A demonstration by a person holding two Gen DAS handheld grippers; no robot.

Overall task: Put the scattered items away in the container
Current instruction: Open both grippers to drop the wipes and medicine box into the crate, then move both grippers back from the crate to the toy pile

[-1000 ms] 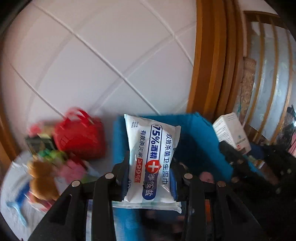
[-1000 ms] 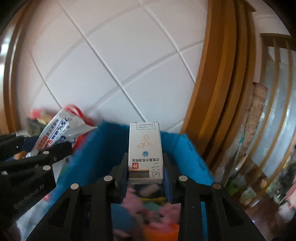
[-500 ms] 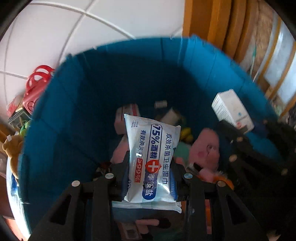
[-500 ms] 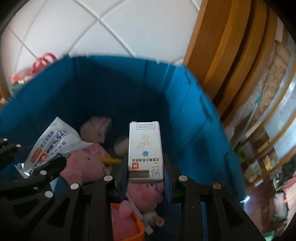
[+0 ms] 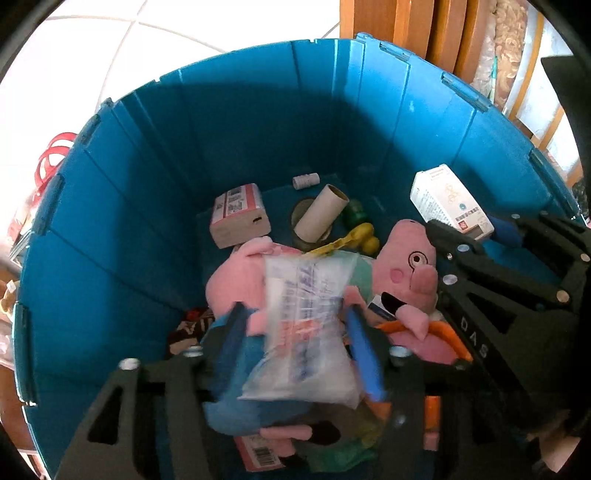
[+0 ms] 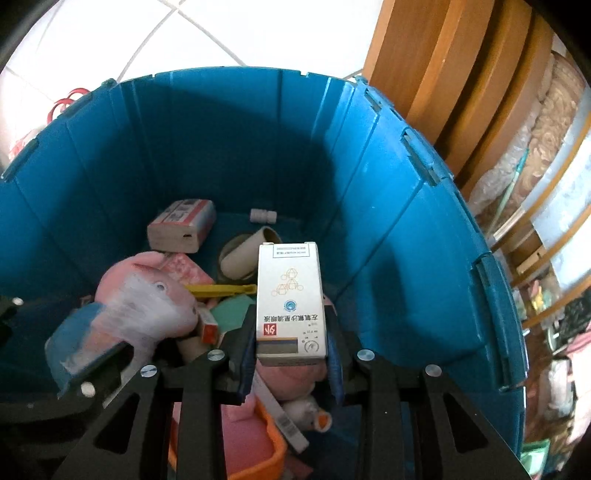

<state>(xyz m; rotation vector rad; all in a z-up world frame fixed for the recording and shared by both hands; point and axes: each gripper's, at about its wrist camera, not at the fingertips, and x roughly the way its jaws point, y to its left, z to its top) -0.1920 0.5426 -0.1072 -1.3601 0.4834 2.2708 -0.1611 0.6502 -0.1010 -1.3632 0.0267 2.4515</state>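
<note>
You are working in a home, on a white tiled floor [image 6: 221, 33] beside varnished wooden furniture [image 6: 443, 74]. The blue plastic bin [image 5: 258, 122] in front of you holds household clutter: a pink pig plush [image 5: 410, 258], a cardboard tube [image 5: 321, 216] and small medicine-style boxes [image 5: 240, 214]. A red basket [image 5: 51, 155] sits on the floor behind it.

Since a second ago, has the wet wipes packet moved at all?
Yes. The wet wipes packet was above the blue bin rim, against floor tiles; now it is down inside, blurred over the pink plush pig, left gripper jaws opening.

Black claw frame [image 5: 476, 338] reads "DAS", seemingly cut off.
</note>
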